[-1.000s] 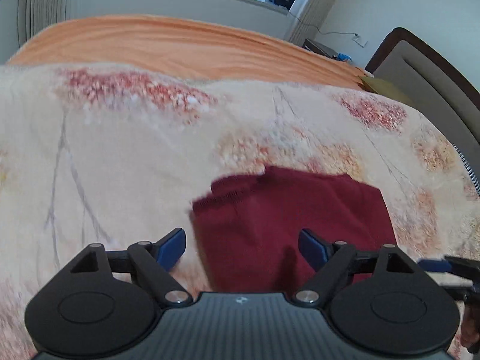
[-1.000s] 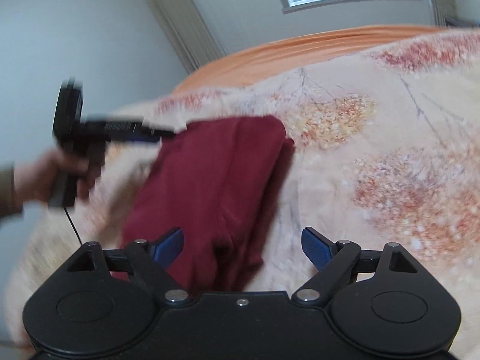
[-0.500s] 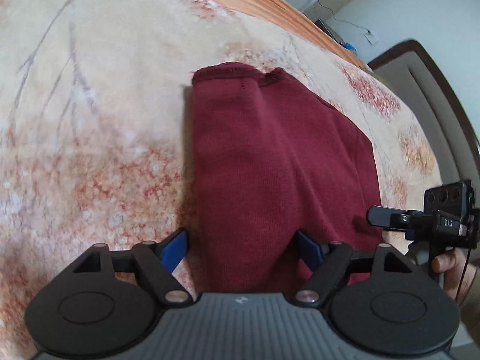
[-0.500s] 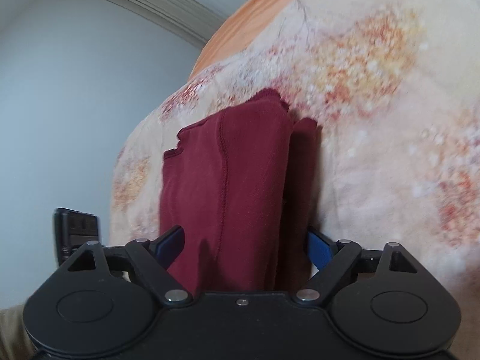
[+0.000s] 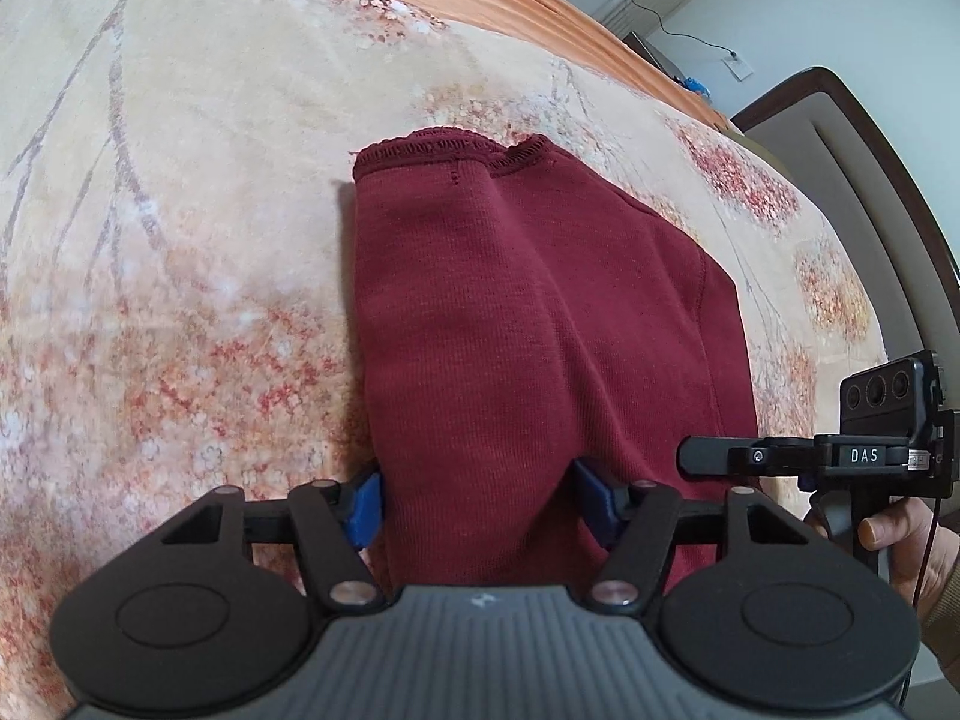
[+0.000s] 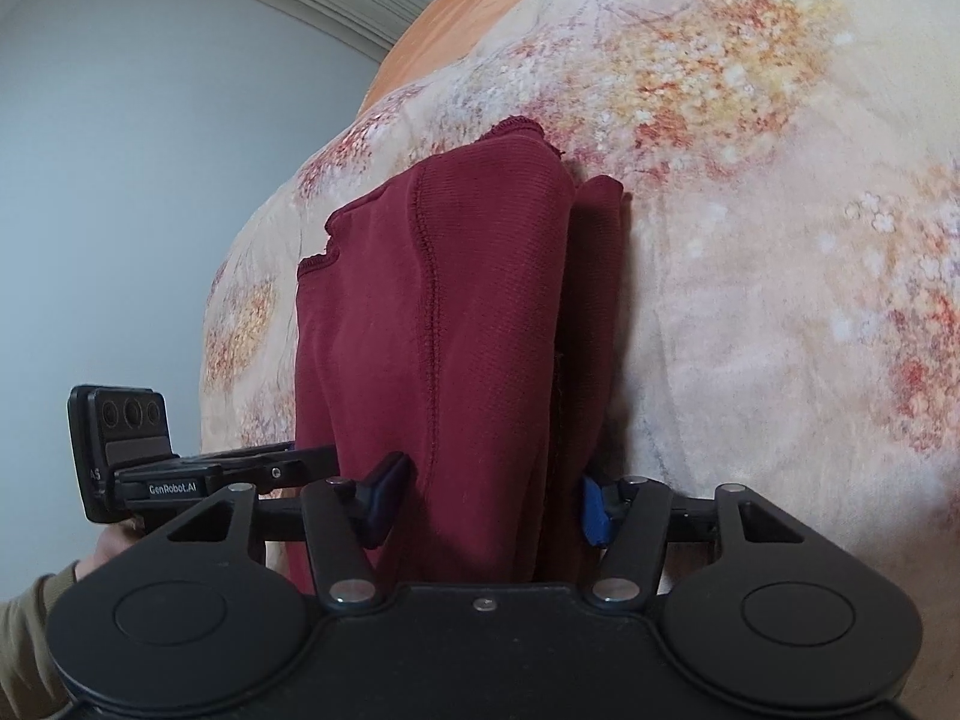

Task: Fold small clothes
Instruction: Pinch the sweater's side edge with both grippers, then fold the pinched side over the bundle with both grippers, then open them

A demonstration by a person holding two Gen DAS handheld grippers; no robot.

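Now both tools sit low at the near edge of the dark red knitted garment (image 5: 528, 324), where a second ago they hung above it with the fingers wide. The left tool (image 5: 483, 504) has dropped to the cloth's left near corner, and its jaws are closing with a thick band of the fabric between the blue pads (image 5: 365, 507); the pads stand at the cloth's sides and I cannot tell that they press on it yet. The right tool (image 6: 489, 501) has swung in from the side to the right near corner, and its jaws are closing too, around the doubled layers there, one pad on top of the fabric and the other hard against the folded edge.

I judge this to be the start of a pinch on both near corners, so the next fold would carry the near edge towards the far hem.

Farther out, the garment lies lengthwise and already folded narrow on the cream blanket with red and orange blossom print (image 5: 180, 240), which covers the bed. Its stitched hem (image 5: 444, 147) points away from the tools. Beyond lie an orange sheet (image 5: 540, 6) and a padded headboard (image 5: 852, 150).

No box, basket or other container shows in either view.
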